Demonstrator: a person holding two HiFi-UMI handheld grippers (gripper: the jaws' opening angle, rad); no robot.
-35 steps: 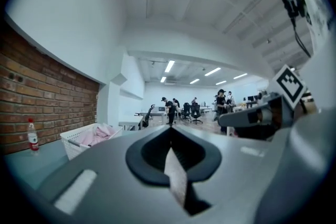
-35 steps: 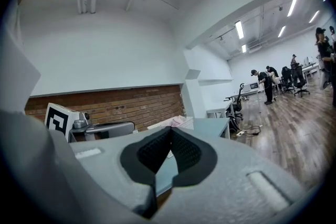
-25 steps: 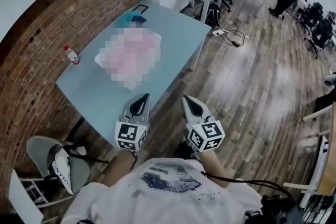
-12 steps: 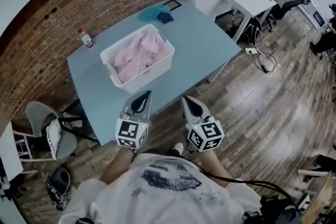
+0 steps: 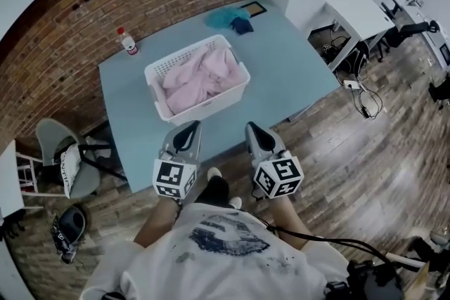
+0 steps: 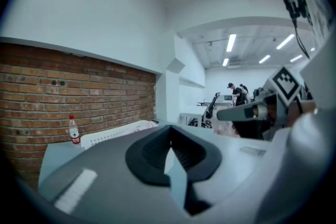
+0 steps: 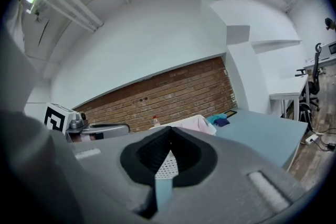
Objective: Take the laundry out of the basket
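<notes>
None of the laundry (image 5: 200,77) has left the basket (image 5: 211,106) yet, so I judge the task barely begun: the reach, the grasp and the lift are all still ahead of me.

Behind the basket runs a red brick wall (image 5: 77,17). Under the basket is a pale blue table (image 5: 288,77), with the basket, a white slatted tub, standing near its middle. Pink cloth fills the basket in a rumpled heap that rises to the rim at the far right corner. Nothing hangs outside that I can see.

On the near side of the basket and clear of it, I hold the left gripper (image 5: 188,131) and the right gripper (image 5: 252,131) side by side, both pointing toward the basket. Each gripper's own view shows its jaws pressed together with nothing between them.

Beyond the basket to the right lies a teal cloth (image 5: 226,15) with a small dark blue item (image 5: 242,26) touching it. I cannot tell whether these count as laundry. Beyond the basket to the left stands a small bottle with a red cap (image 5: 129,43).

Compared with a second ago, the basket has swung from my upper left to almost straight ahead of the grippers, and it sits nearer to them. The people at the far desks have dropped out of view. Both pairs of jaws are closed, as they were before.
</notes>
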